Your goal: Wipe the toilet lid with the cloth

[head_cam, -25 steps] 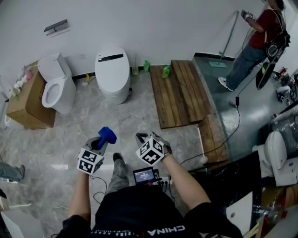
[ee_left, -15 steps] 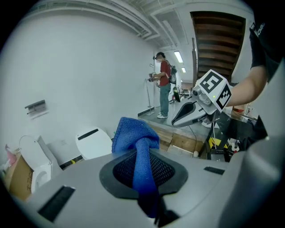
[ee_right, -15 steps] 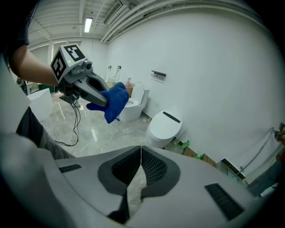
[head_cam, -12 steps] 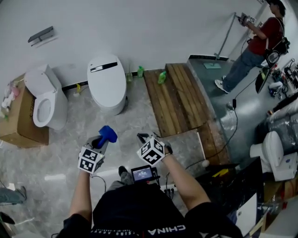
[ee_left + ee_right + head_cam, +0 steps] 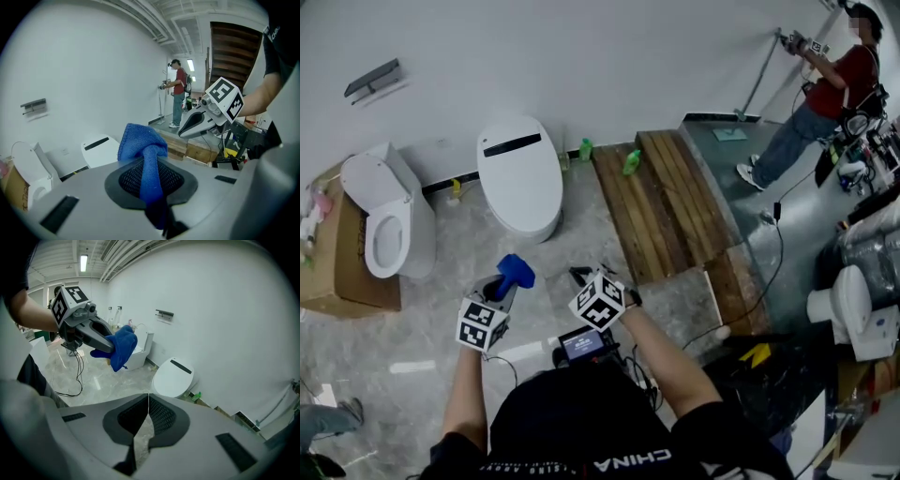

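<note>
A white toilet with its lid point(image 5: 520, 173) shut stands against the wall ahead; it also shows in the left gripper view point(image 5: 99, 151) and the right gripper view point(image 5: 174, 377). My left gripper point(image 5: 508, 278) is shut on a blue cloth point(image 5: 516, 272), which bunches up above the jaws point(image 5: 142, 143). My right gripper point(image 5: 578, 277) is shut with nothing between its jaws. Both are held over the floor, well short of the toilet.
A second toilet point(image 5: 377, 225) with its lid up stands at the left beside a cardboard box point(image 5: 347, 272). A wooden platform point(image 5: 661, 202) with green bottles point(image 5: 631, 161) lies to the right. A person point(image 5: 825, 89) stands at the far right. Cables point(image 5: 759, 272) trail on the floor.
The whole view has shifted: the shut toilet has come closer and more central. Both grippers stay shut, the cloth still in the left.
</note>
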A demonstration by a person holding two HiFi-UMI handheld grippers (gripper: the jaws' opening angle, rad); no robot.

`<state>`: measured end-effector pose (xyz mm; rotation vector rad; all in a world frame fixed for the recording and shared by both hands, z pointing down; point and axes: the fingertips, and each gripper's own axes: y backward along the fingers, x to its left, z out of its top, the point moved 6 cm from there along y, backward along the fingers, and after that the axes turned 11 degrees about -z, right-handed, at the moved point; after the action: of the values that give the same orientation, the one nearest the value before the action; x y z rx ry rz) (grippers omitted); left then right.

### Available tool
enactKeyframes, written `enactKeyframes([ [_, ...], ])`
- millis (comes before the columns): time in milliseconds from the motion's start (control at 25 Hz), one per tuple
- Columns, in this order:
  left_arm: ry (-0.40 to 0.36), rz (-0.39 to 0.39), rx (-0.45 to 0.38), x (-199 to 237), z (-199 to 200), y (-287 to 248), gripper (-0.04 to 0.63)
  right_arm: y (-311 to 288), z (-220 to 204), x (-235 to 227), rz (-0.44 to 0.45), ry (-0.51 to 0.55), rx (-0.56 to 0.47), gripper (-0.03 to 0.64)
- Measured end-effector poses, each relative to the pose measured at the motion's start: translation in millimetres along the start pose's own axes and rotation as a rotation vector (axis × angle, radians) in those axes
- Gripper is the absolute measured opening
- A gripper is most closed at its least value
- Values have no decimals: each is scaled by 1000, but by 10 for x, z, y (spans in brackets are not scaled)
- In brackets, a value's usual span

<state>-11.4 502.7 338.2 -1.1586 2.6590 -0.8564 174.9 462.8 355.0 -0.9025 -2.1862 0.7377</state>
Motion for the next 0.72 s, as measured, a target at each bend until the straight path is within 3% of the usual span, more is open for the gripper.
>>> enactKeyframes([
  [360, 37, 36, 8, 748, 115, -255, 55, -734, 459, -369, 54, 9, -20, 17],
  [720, 111, 119, 19, 1882, 607, -815, 55, -1839, 1062, -1302, 136, 76, -46, 17],
])
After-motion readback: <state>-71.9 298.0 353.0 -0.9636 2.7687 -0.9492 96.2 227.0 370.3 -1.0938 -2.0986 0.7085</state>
